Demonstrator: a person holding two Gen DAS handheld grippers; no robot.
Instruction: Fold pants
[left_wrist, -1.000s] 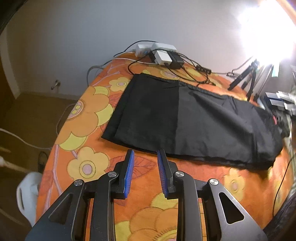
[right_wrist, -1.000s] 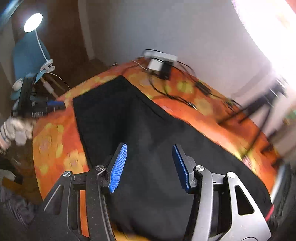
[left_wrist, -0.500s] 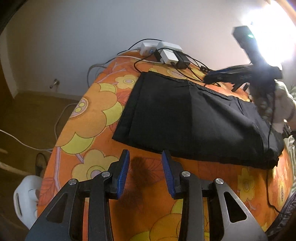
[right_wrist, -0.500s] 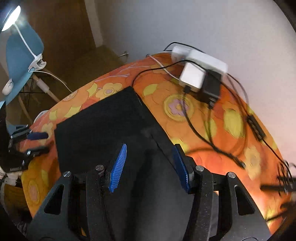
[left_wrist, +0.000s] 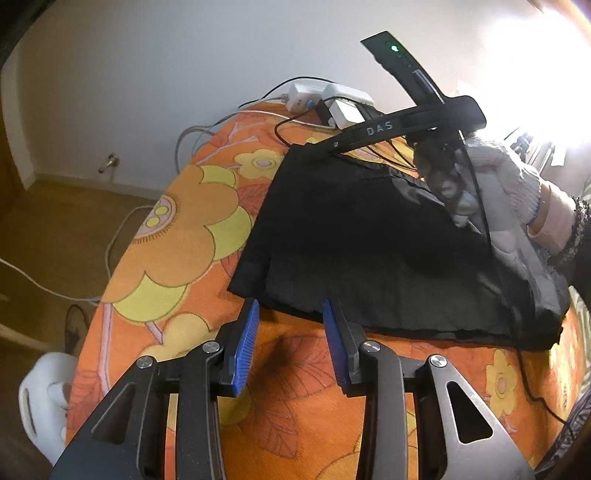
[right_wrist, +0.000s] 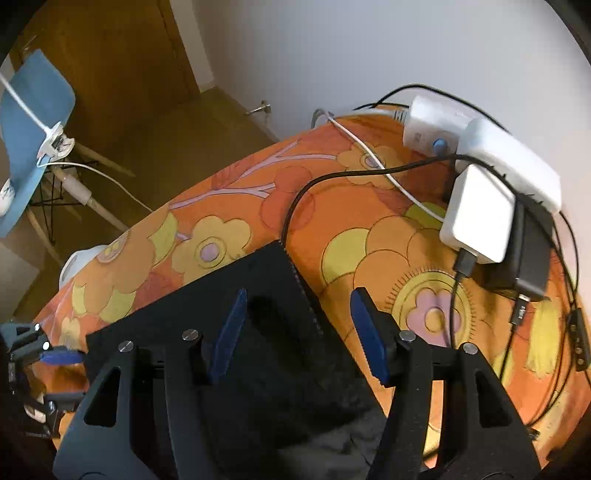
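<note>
Black pants lie flat on a round table with an orange flowered cloth. My left gripper is open, its blue-padded tips at the near hem of the pants. My right gripper is open and straddles the far hem corner of the pants. In the left wrist view the right gripper's body and a gloved hand reach over the far side of the pants. The left gripper's tips also show at the left edge of the right wrist view.
A white power strip with a white adapter, a black adapter and several cables lie at the table's far edge by the wall. A blue chair stands on the wooden floor. A white container sits below the table edge.
My right gripper has swept across the pants to their far hem corner near the power strip. My left gripper has moved forward to the near hem and opened wider.
</note>
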